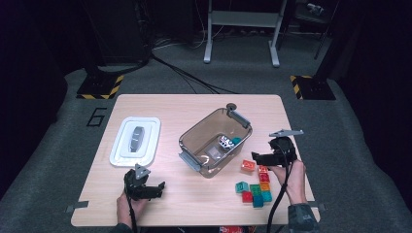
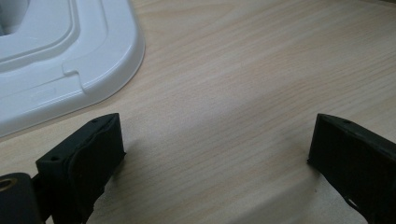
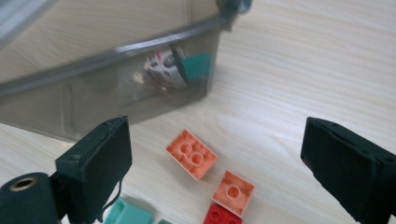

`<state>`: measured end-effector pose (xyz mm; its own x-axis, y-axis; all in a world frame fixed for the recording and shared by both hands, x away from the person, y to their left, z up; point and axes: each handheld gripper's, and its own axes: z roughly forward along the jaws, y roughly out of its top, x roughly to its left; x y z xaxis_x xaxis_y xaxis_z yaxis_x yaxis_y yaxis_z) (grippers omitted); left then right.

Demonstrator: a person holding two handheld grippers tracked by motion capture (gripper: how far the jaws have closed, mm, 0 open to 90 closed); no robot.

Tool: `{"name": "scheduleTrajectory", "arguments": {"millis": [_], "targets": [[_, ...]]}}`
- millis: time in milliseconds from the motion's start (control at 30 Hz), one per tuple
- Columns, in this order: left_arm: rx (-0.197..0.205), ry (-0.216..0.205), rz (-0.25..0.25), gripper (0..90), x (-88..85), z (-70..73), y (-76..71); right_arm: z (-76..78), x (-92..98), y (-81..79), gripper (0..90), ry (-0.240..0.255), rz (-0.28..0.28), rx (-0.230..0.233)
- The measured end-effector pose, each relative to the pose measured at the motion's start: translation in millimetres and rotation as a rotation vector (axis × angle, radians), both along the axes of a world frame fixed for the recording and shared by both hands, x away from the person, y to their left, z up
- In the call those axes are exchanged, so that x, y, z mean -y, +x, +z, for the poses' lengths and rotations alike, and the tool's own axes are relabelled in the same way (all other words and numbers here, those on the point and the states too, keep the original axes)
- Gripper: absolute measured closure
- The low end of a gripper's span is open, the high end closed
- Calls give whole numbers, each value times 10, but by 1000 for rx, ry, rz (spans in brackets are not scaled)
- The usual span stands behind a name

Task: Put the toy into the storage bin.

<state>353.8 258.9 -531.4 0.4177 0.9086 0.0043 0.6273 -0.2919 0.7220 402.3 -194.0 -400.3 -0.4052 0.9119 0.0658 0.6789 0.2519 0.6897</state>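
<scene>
A person's two hands hold black two-jaw grippers over a pale wooden table (image 1: pixel 194 104) set on grey carpet. The left gripper (image 1: pixel 156 189) rests low near the table's front edge, its jaws spread wide with nothing between them; the left gripper view confirms bare wood grain between the open jaws and shows the rounded corner of a white plastic lid (image 2: pixel 70 51) just beyond them. From the high view that lid (image 1: pixel 135 141) lies flat on the left half of the table, a grey handle at its centre.

The right gripper (image 1: pixel 256 158) hovers at the right side of the table, beside a smoky translucent plastic bin (image 1: pixel 192 131) that sits at an angle mid-table. Its jaws are likewise apart and empty, as the right gripper view makes plain. That view looks down between the jaws on an orange four-stud building brick (image 3: pixel 191 154) lying alone on the wood, with a smaller orange brick (image 3: pixel 233 192) just beyond it touching a red brick (image 3: pixel 220 215), and a teal brick (image 3: pixel 130 214) at the frame's bottom edge. Through the bin's wall it also shows a teal block (image 3: pixel 196 65) and a black-and-white patterned item (image 3: pixel 163 70) inside.

The high view adds the full cluster of red, orange, teal and green bricks (image 1: pixel 256 190) near the front right corner, close to the right hand (image 1: pixel 291 177)
</scene>
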Motion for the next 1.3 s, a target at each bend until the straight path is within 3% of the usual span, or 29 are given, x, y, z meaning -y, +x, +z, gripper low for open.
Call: {"name": "scheduleTrajectory", "arguments": {"millis": [133,400,533,667,833,933,967,1100,1300], "targets": [[0,0,0,31,0,0,0,-133,62,-29,43,16,-22,-7],[0,0,0,32,-1,0,1,-419,110,-8,27,14,-55,-70],[-1,0,-1,32,-1,0,1,-563,121,32,140,-2,-80,-102],[-1,0,-1,31,-1,0,1,-632,110,44,176,-4,-97,-122],[0,0,0,31,-1,0,1,-746,79,42,380,-17,-116,-146],[0,0,0,31,0,0,1,-769,75,44,421,-27,-111,-138],[0,0,0,32,0,0,1,-768,51,31,444,-9,-128,-162],[0,0,0,32,0,0,0,-780,53,46,509,-21,-110,-148],[0,0,0,32,0,0,0,-788,33,61,486,-46,-135,-151]]}}
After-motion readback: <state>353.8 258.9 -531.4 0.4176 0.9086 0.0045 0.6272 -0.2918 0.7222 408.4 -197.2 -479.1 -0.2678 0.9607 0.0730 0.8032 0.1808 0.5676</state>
